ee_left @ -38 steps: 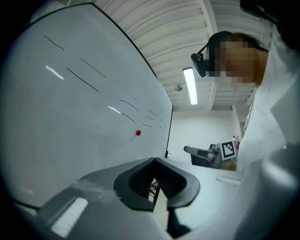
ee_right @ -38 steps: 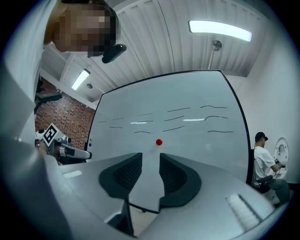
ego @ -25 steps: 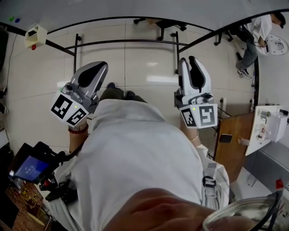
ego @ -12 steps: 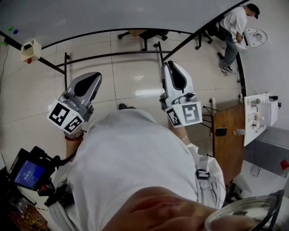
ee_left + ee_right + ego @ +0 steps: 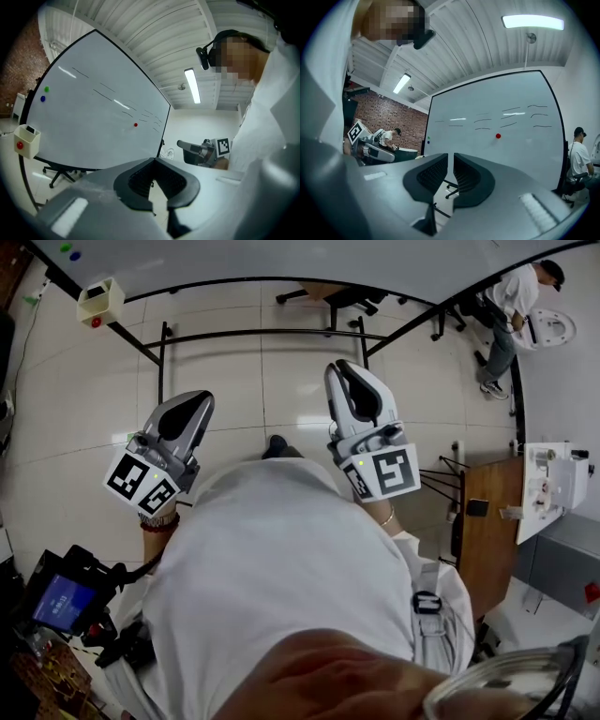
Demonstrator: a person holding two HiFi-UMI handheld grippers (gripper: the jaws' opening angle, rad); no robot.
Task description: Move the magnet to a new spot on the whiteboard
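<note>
A small red magnet [image 5: 136,124] [image 5: 498,136] sticks on the whiteboard [image 5: 93,117] [image 5: 511,154], under faint pen lines. The board stands some way ahead of both grippers, which are held level over the floor. My left gripper [image 5: 192,399] [image 5: 153,160] is shut, its tips meeting with nothing between them. My right gripper [image 5: 345,367] [image 5: 450,154] has just been closing. Only a thin slit is left between its pads, and they hold nothing. Neither gripper touches the board or the magnet. The head view shows only the board's lower edge [image 5: 281,263], not the red magnet.
A green magnet [image 5: 46,89] and a blue magnet [image 5: 43,99] sit near the board's left edge, above a small cream box [image 5: 26,140] [image 5: 98,301]. The board's black stand [image 5: 262,334] and an office chair [image 5: 337,292] are ahead. A person [image 5: 511,306] stands at right, near a wooden desk [image 5: 487,531].
The right gripper's jaws have gone from a clear gap to a thin slit. Both grippers have shifted across the floor, the right one leftward in the head view.
</note>
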